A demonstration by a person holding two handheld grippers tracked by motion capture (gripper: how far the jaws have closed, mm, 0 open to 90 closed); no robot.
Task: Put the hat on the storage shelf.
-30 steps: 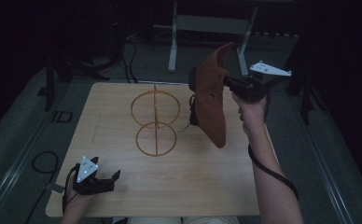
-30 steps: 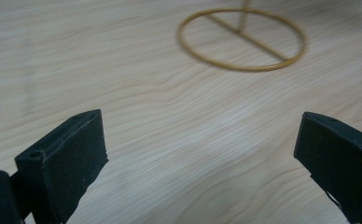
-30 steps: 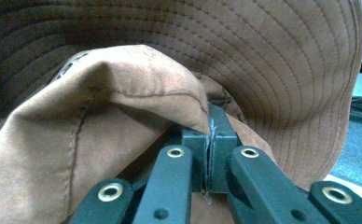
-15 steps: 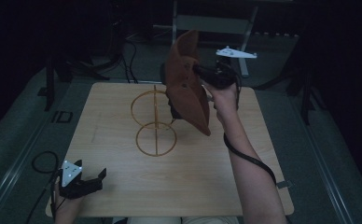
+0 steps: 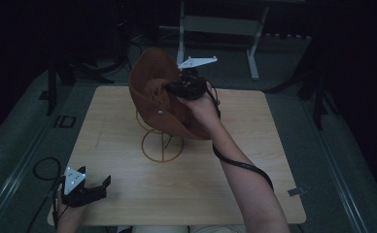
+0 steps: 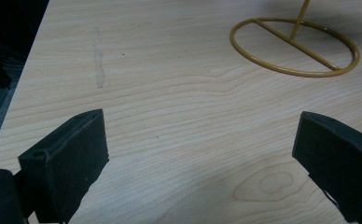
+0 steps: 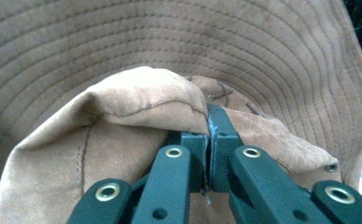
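Hat material: the brown hat is soft suede-like cloth with rows of concentric stitching round the brim and small metal eyelets in the crown.
Hat shape: floppy, wide brim, folded where it is pinched.
Hat place: held in the air above the wire stand, over the far middle of the surface.
Hat pointing: tilted, its long axis runs from upper left down to lower right in the high view.
Stand: thin mustard-yellow metal rod, a round base ring with a crossbar and an upright stem.
Surface: pale wood with visible grain, square with rounded corners.
Right hand-held gripper: jaws pinched tight on a fold of the hat; forearm stretched forward, wrist raised.
Left hand-held gripper: jaws spread wide, nothing between them, low at the near left edge.
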